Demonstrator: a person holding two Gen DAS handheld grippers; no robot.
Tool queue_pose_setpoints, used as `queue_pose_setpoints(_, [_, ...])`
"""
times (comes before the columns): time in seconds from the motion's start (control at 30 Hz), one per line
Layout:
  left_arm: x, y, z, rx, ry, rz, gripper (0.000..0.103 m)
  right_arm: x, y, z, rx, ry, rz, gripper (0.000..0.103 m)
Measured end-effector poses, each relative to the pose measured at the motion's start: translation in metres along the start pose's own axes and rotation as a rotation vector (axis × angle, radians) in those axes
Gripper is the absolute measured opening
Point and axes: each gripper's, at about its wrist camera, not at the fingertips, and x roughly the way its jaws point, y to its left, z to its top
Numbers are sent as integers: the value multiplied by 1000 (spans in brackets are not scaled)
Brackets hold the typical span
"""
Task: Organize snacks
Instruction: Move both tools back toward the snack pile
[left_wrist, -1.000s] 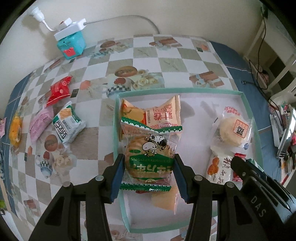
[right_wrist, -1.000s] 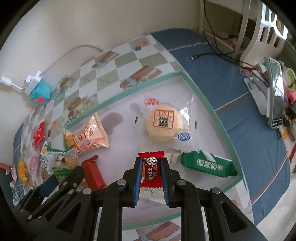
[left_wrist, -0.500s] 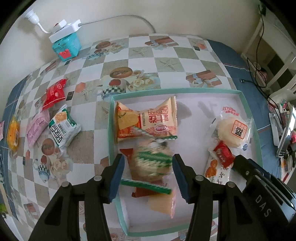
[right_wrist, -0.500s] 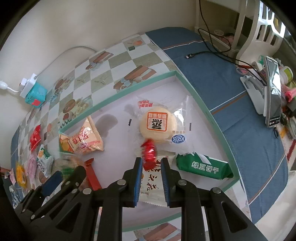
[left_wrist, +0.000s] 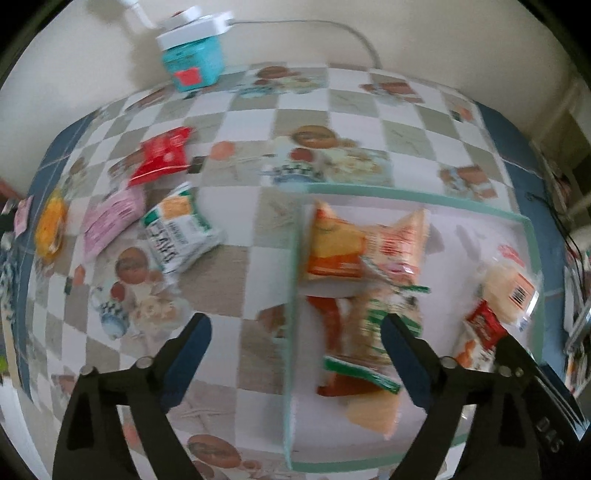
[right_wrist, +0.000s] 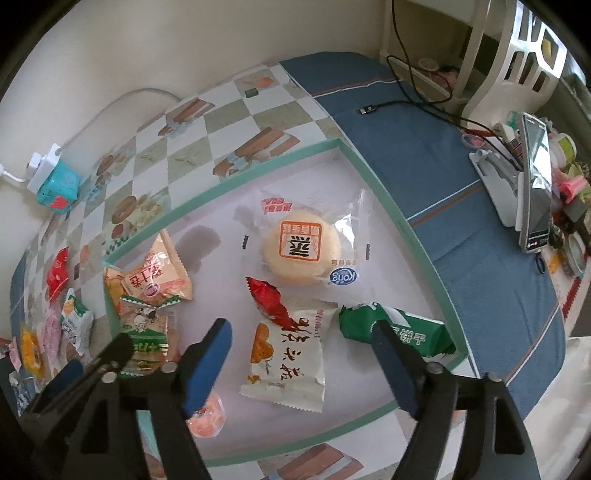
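A shallow white tray with a green rim (right_wrist: 384, 199) (left_wrist: 406, 195) holds several snacks: a green biscuit pack (right_wrist: 146, 332) (left_wrist: 373, 332), an orange chip bag (right_wrist: 155, 280) (left_wrist: 365, 243), a round cake (right_wrist: 301, 247), a small red candy (right_wrist: 269, 299), a white pack (right_wrist: 288, 362) and a green bar (right_wrist: 399, 330). My left gripper (left_wrist: 295, 358) is open and empty above the tray's left rim. My right gripper (right_wrist: 301, 363) is open and empty above the white pack. On the table left of the tray lie a red pack (left_wrist: 162, 155), a pink pack (left_wrist: 110, 221), a white-green pack (left_wrist: 177, 229) and an orange pack (left_wrist: 50, 225).
A teal box with a white plug adapter (left_wrist: 192, 55) stands at the wall. A phone on a stand (right_wrist: 532, 184), a cable (right_wrist: 406, 99) and clutter sit on the blue cloth at the right. A white chair (right_wrist: 517, 62) stands behind.
Both grippers opened and let go: the green biscuit pack and the red candy dropped into the tray. Both grippers rose, and the left one swung left over the tray rim.
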Motion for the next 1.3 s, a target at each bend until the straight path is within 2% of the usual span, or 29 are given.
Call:
queue_pose_setpoints(0.07, [3,9,1,-29,12,8,94,1,0,0,1,0,-6,100])
queue_pose_setpoints(0.17, [8,22,2,-67,36,12,94,0,0,1,-2,-2,-7,103])
queue_pose_setpoints(0.4, [14,41,4,-119,75,20,95,1,5,0,-12,3,-8,103])
queue_pose_setpoints(0.8, [1,53,9,-126,45,39,95,-7,21,-1,-45,-25,-19,103])
queue_pose_setpoints(1.0, [-3,63,11,-123,30,64,95,-23,40,-3,-95,-54,-27,103])
queue_pose_setpoints(1.17, [-11,76,11,-137,12,78,95,-43,65,-7,-140,-93,28,103])
queue_pose_setpoints(1.3, [-21,91,13,-140,-14,97,95,-50,85,-12,-158,-110,34,103])
